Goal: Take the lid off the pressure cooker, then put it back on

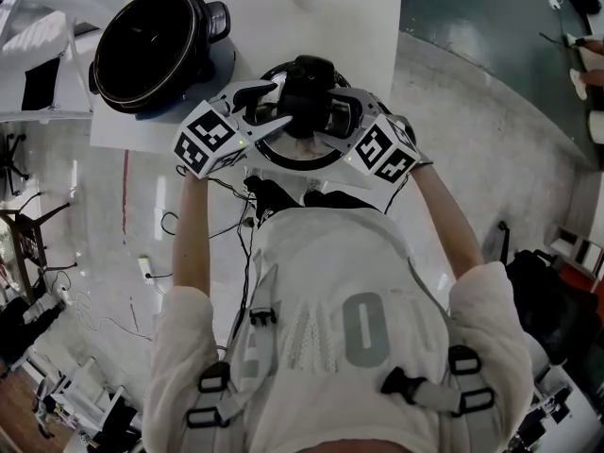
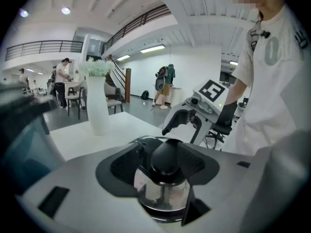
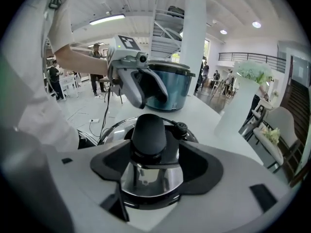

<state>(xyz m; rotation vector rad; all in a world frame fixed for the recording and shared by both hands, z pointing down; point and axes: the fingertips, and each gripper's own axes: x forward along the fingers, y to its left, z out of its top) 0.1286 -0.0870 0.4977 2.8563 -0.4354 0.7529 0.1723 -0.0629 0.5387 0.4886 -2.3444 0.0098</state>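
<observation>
Clamps the left gripper [image 2: 164,160] on the black knob [image 3: 148,130] of the lid [image 3: 146,176], pads pressed to its sides. Holds the right gripper [image 3: 150,161] slack around the same knob from the opposite side, jaws parted, a gap showing at each pad. Crowds both sets of jaw tips over the lid's middle, with little room between them.

Places the lid at the near edge of the white table [image 1: 283,17], rim right at that edge, close to the person's body; cannot tell whether resting or raised. Leaves bare tabletop beyond, up to a white vase [image 2: 97,106] at the far side. Sets the pressure cooker [image 1: 151,45] well apart at the table's left edge, mouth open, dark inside, blue-grey body.

Shows the lid as polished, mirror-bright steel with a dark rim and a small black valve just beside the knob.
</observation>
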